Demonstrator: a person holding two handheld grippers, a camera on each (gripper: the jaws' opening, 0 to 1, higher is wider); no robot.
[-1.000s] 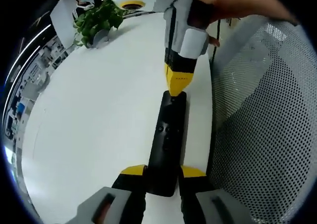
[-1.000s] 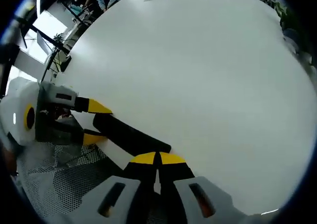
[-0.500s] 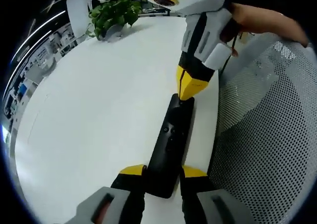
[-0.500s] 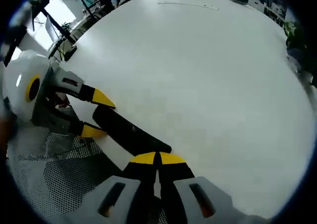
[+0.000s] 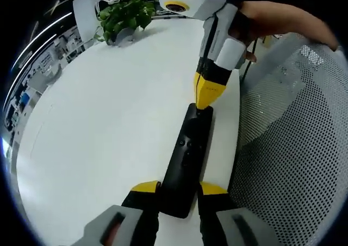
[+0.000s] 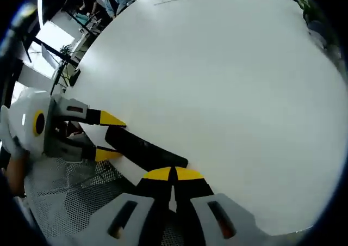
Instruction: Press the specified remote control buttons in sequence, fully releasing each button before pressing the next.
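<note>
right gripper (image 6: 173,173): tips together at remote (image 6: 142,149) end | left gripper (image 6: 106,135): gripping remote | white table (image 6: 217,82)

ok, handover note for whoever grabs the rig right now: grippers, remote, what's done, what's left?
Left gripper: jaws either side of the near end of the black remote control, holding it flat on the white table, by the edge next to the mesh chair.
Right gripper: shut, yellow tips together on the remote's far end, in a pressing pose.
Potted plant stands at the table's far side.
Done: remote steadied, one end contacted. Which button, and how far the sequence has got, cannot be told.
Left: release fully, then press the remaining buttons.
</note>
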